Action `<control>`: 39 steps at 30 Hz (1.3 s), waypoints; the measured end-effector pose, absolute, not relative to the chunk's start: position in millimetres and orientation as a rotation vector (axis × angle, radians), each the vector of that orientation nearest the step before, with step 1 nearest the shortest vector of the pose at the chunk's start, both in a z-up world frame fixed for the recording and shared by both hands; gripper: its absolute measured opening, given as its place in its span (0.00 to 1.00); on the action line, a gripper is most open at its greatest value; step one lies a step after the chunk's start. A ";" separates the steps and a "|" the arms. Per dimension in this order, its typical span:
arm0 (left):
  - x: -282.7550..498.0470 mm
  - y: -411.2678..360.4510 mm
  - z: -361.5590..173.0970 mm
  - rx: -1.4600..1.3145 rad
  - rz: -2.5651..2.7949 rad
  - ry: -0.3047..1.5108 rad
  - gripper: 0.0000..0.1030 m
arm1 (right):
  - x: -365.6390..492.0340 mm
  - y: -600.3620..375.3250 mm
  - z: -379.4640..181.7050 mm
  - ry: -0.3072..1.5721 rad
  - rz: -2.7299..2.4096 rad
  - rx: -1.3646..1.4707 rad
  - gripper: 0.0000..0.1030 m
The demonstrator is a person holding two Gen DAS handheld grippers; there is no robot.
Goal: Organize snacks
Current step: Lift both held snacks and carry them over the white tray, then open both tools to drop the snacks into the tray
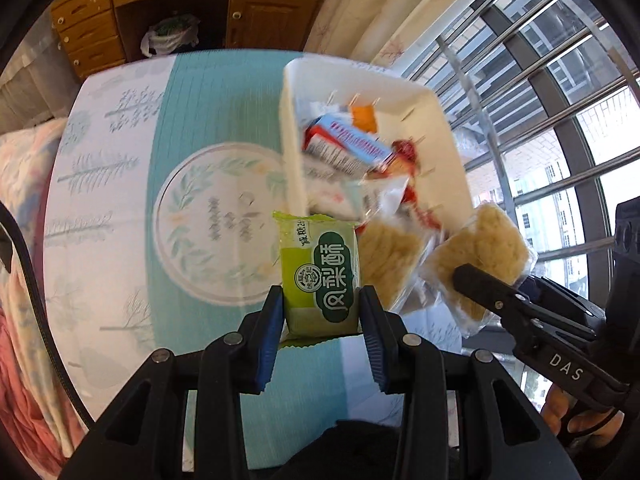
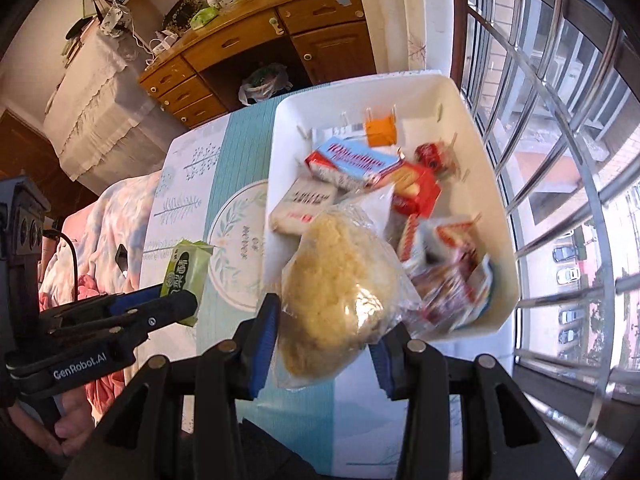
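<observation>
The table (image 2: 224, 152) carries a cloth with blue-green stripes and a round leaf print, and it stands beside a window with metal bars (image 2: 560, 160). A wooden desk with drawers (image 2: 260, 48) stands beyond the far end of the table. The white bin (image 2: 452, 92) sits on the table at the window side and it holds many wrapped snacks, among them a red and blue box (image 2: 352, 162) and a small orange packet (image 2: 382, 131). The right gripper (image 2: 324, 344) is clamped on a clear bag with a pale yellow cake (image 2: 340, 280), and it holds the bag in the air at the near edge of the bin. The left gripper (image 1: 320, 328) is clamped on a green pastry packet (image 1: 320, 272) with Chinese letters, upright between the blue pads (image 1: 270, 332), above the table just beside the near left corner of the bin, outside of it
</observation>
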State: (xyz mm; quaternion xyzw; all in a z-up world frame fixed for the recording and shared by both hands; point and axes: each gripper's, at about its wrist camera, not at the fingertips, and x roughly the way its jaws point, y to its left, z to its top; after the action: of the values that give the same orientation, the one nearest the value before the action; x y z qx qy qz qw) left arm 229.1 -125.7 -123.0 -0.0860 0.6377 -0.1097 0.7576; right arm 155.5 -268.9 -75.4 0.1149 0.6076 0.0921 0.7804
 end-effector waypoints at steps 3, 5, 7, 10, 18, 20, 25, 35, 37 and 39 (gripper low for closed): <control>242.3 -139.1 -118.2 -0.198 -0.233 1.373 0.35 | 171.4 -284.2 -75.7 1.306 0.216 0.246 0.41; 252.5 -148.0 -114.4 -0.205 -0.228 1.359 0.35 | 179.8 -291.1 -76.9 1.305 0.225 0.248 0.41; 263.3 -155.5 -112.1 -0.209 -0.223 1.348 0.35 | 190.1 -297.9 -77.6 1.305 0.239 0.256 0.41; 281.5 -165.4 -111.0 -0.210 -0.219 1.337 0.35 | 203.4 -303.7 -81.3 1.311 0.264 0.261 0.41; 321.9 -185.1 -115.9 -0.191 -0.205 1.330 0.35 | 232.1 -317.3 -97.0 1.343 0.306 0.281 0.43; 327.2 -188.6 -115.9 -0.196 -0.211 1.324 0.38 | 235.5 -320.2 -99.5 1.347 0.310 0.287 0.43; 326.2 -183.9 -115.7 -0.230 -0.199 1.314 0.59 | 239.9 -328.2 -104.8 1.352 0.330 0.341 0.45; 285.5 -139.9 -109.2 -0.293 -0.122 1.310 0.70 | 223.5 -316.4 -98.3 1.356 0.325 0.370 0.60; 270.1 -123.4 -106.6 -0.305 -0.102 1.306 0.70 | 217.7 -308.8 -96.8 1.360 0.327 0.371 0.60; 256.8 -108.3 -103.5 -0.309 -0.081 1.299 0.70 | 209.8 -298.5 -94.9 1.363 0.332 0.371 0.60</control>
State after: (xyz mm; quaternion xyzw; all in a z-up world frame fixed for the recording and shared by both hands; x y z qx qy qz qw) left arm 256.8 -108.3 -103.5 -0.1433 0.6022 -0.0376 0.7845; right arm 209.8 -298.5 -94.9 0.1696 0.6234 0.1517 0.7481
